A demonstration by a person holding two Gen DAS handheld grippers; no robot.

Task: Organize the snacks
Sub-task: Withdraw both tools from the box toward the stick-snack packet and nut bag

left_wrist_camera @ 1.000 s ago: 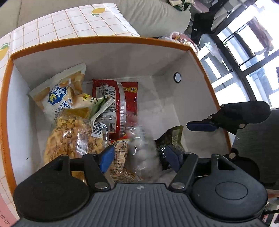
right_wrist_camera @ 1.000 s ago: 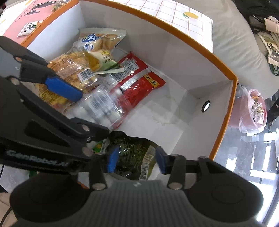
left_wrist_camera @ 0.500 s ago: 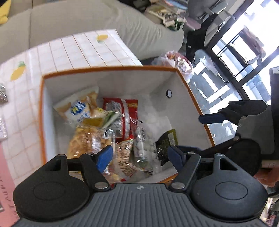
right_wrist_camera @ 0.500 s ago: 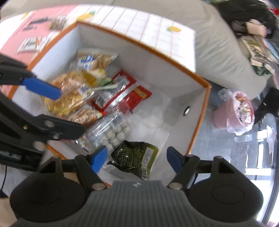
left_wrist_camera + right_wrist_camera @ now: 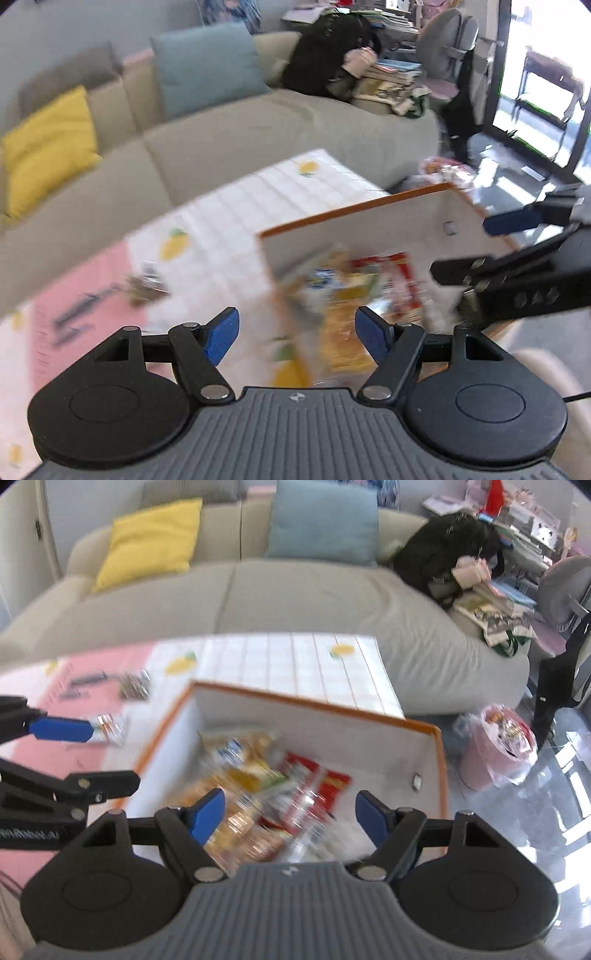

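Observation:
A white box with an orange rim (image 5: 439,753) (image 5: 354,216) stands on the table and holds several snack packets, among them a red packet (image 5: 328,782) (image 5: 402,266) and yellow-orange ones (image 5: 236,819); the view is blurred. My left gripper (image 5: 297,339) is open and empty, raised above the box's left edge. My right gripper (image 5: 286,818) is open and empty, raised above the box's near side. Each gripper shows at the side of the other's view.
Loose snack packets lie on the pink and white tablecloth left of the box (image 5: 135,685) (image 5: 110,727) (image 5: 146,286). A grey sofa with a yellow cushion (image 5: 147,542) and a blue cushion (image 5: 325,520) stands behind the table. A pink waste bag (image 5: 498,746) sits on the floor to the right.
Both grippers have lifted up and back out of the box, empty and open wider. The dark green packet and the clear bag they were over stayed in the box.

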